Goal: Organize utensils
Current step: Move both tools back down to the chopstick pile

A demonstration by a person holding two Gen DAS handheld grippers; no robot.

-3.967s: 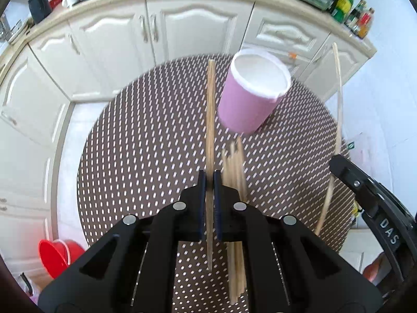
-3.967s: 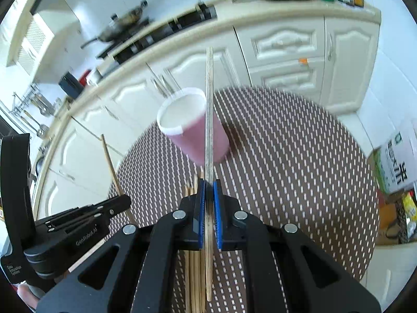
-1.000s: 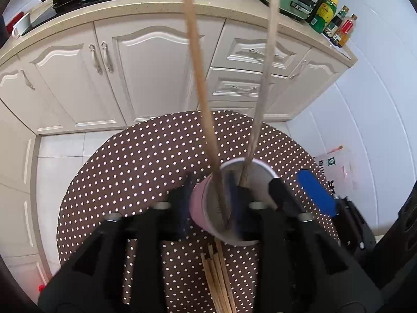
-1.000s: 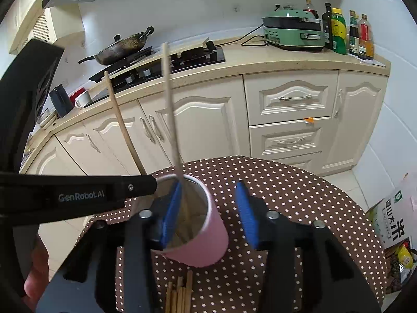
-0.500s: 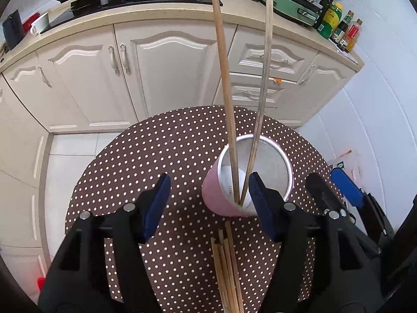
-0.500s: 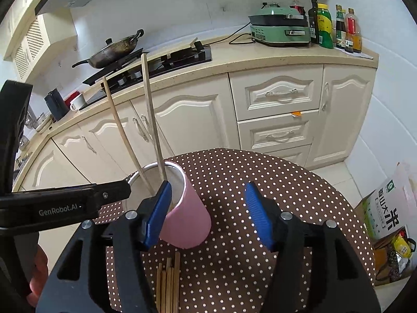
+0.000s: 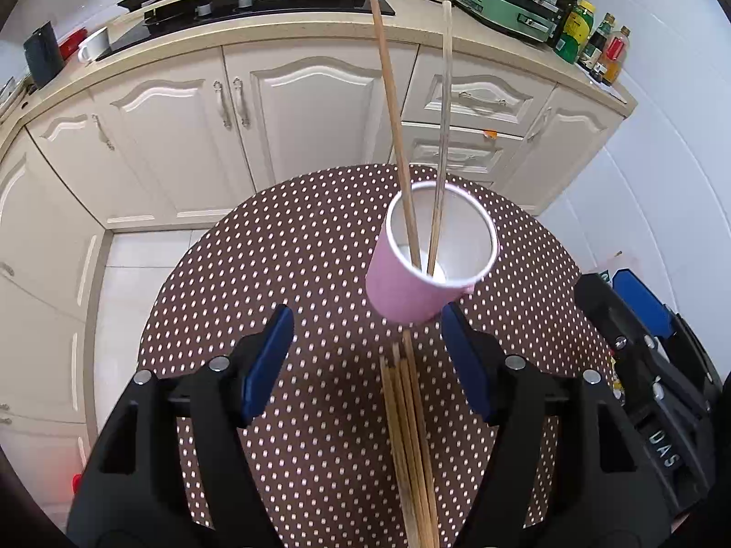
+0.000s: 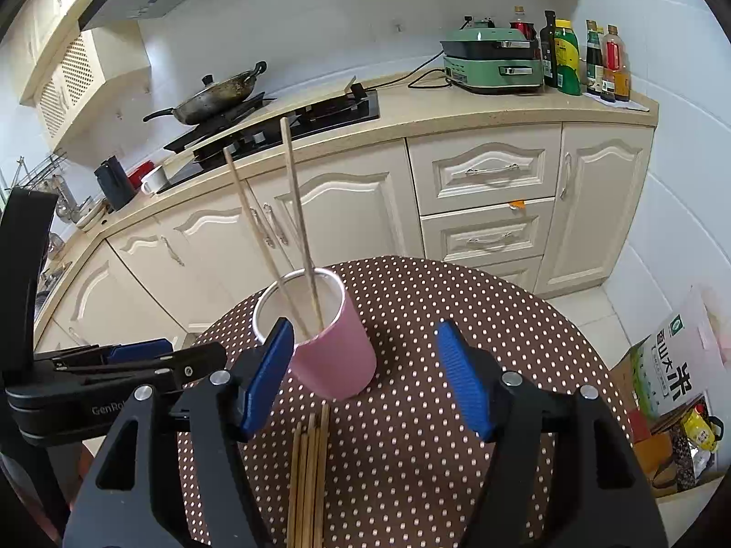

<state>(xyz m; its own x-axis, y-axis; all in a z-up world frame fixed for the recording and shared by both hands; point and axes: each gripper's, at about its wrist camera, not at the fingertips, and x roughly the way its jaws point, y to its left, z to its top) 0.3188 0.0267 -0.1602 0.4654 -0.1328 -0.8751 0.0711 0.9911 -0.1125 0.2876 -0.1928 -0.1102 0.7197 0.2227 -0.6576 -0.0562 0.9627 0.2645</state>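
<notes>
Four seconds ago each gripper clamped one chopstick; now both sticks [image 7: 396, 137] stand in the pink cup [image 7: 411, 292], leaning on its far rim, and both pairs of jaws have just been opening with nothing between them. The left gripper [image 7: 365, 356] stands released, back from the cup, which sits just ahead toward its right finger. The loose chopstick bundle [image 7: 411, 434] lies on the dotted table [image 7: 274, 274] between its fingers. In the right view, the right gripper [image 8: 365, 374] is likewise released; the cup [image 8: 338, 356] is beside its left finger. Bare tabletop lies right of the cup, up to the round edge.
</notes>
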